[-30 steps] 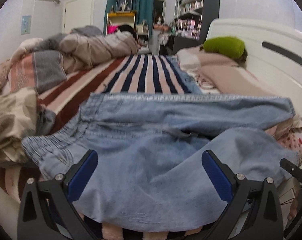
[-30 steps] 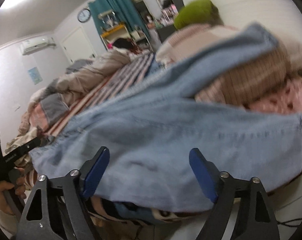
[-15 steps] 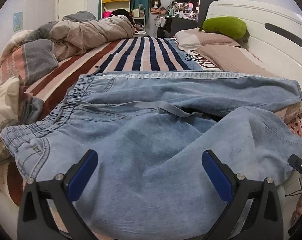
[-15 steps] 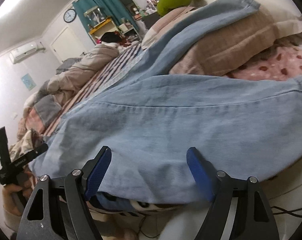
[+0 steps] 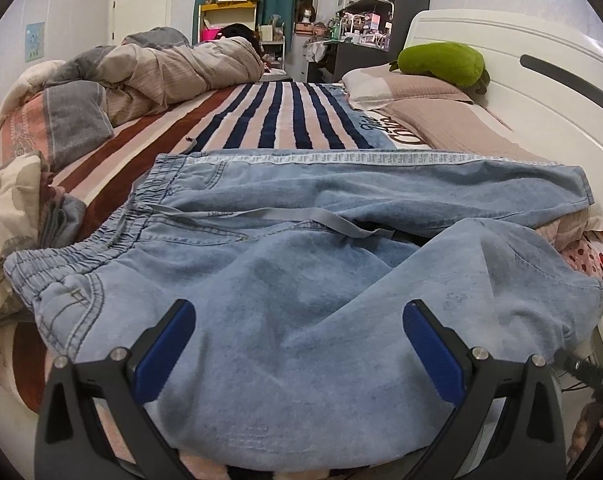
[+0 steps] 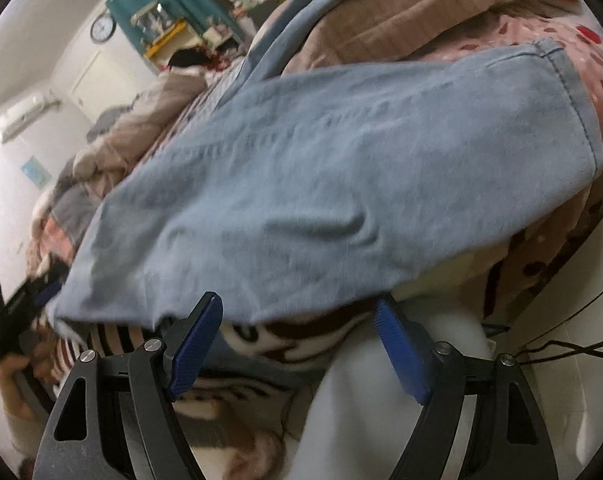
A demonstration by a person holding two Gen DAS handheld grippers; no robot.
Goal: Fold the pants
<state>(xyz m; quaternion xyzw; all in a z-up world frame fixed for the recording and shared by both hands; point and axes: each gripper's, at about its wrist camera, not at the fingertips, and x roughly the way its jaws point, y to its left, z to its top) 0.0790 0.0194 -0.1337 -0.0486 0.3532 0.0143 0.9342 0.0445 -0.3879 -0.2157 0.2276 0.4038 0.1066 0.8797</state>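
Light blue denim pants (image 5: pixel 301 280) lie spread across the near side of the striped bed, waistband (image 5: pixel 113 232) to the left, both legs running right, a grey drawstring across the middle. My left gripper (image 5: pixel 299 344) is open and empty, its blue pads over the near leg's fabric. In the right wrist view the near leg (image 6: pixel 321 184) hangs over the bed edge. My right gripper (image 6: pixel 297 340) is open and empty just below that leg's lower edge, tilted. The other hand-held gripper (image 6: pixel 5 312) shows at the far left.
A crumpled quilt (image 5: pixel 161 72) and blankets (image 5: pixel 17 208) pile at the left and far side. Pillows (image 5: pixel 421 92), a green plush (image 5: pixel 441 64) and the white headboard (image 5: pixel 541 80) are at the right. A cable (image 6: pixel 561 348) runs over the floor below the bed edge.
The left gripper has drawn back slightly, so the pants look flatter and more spread. The right gripper has dropped and tilted to just below the hanging leg's edge. Both stayed open.
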